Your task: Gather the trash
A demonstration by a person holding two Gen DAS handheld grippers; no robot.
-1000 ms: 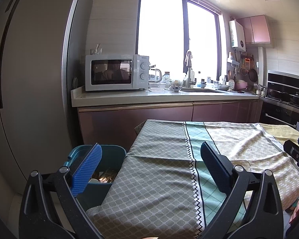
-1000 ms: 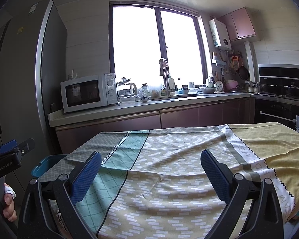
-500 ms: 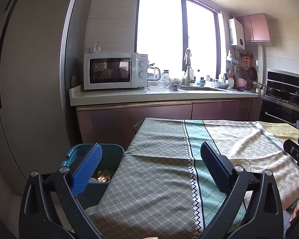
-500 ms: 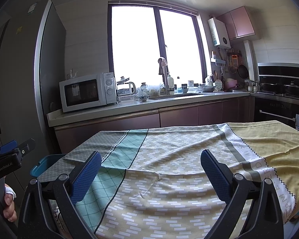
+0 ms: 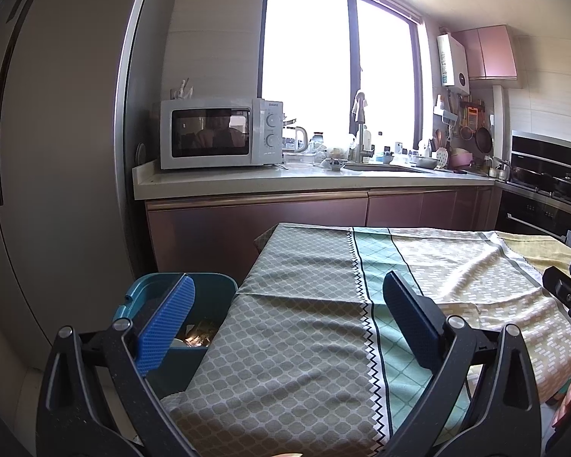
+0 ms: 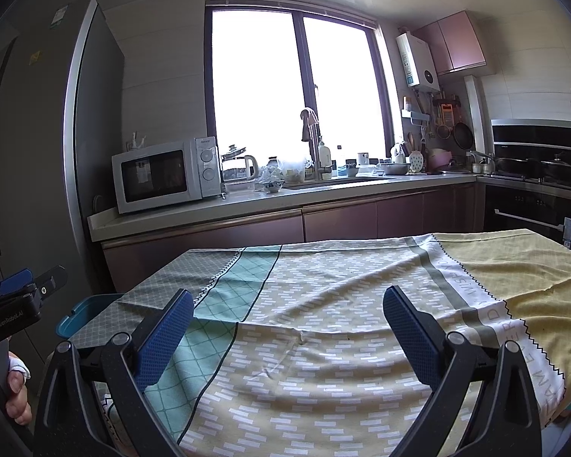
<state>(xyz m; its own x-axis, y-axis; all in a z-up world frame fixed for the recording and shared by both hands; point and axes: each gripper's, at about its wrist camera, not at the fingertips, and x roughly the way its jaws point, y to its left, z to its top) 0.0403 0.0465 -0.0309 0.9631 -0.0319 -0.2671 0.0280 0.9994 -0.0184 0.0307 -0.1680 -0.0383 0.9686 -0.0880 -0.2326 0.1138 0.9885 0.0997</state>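
Note:
A teal trash bin [image 5: 213,289] stands on the floor at the table's left end, with some scraps [image 5: 198,337] inside; in the right wrist view only its rim [image 6: 82,314] shows. My left gripper [image 5: 289,321] hovers open over the table's left part, its left finger in front of the bin, nothing between its blue pads. Over the table's middle my right gripper [image 6: 287,333] is also open and holds nothing. No loose trash shows on the patterned tablecloth [image 5: 323,285] [image 6: 323,285]. Each gripper's body shows at the edge of the other's view.
A tall grey fridge [image 5: 57,152] stands left of the bin. Behind the table runs a counter [image 5: 285,181] with a white microwave [image 5: 220,133], a kettle, a sink and dishes. An oven [image 6: 533,205] is at the right. A person's hand [image 6: 17,400] holds the left gripper's handle.
Both views have pulled back and tilted slightly, so the table and counter sit a little lower and farther. Both grippers stay open and empty.

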